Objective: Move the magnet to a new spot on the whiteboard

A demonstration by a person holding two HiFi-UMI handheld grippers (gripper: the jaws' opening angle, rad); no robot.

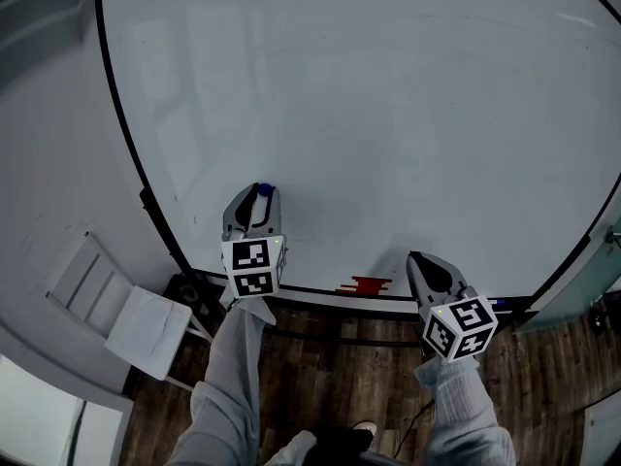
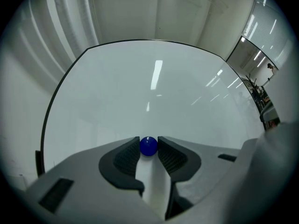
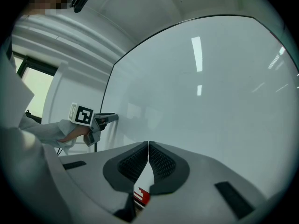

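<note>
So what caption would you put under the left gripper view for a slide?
Left gripper with its jaws closed on a small blue magnet, facing the whiteboard.

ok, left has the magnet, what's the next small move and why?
Probably carry it sideways to a bare patch of the whiteboard and press it on. The left gripper is clamped on the blue magnet near the board's lower edge.

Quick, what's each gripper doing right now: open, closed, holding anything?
Left gripper: closed on the blue magnet.
Right gripper: closed, nothing between its jaws.
</note>
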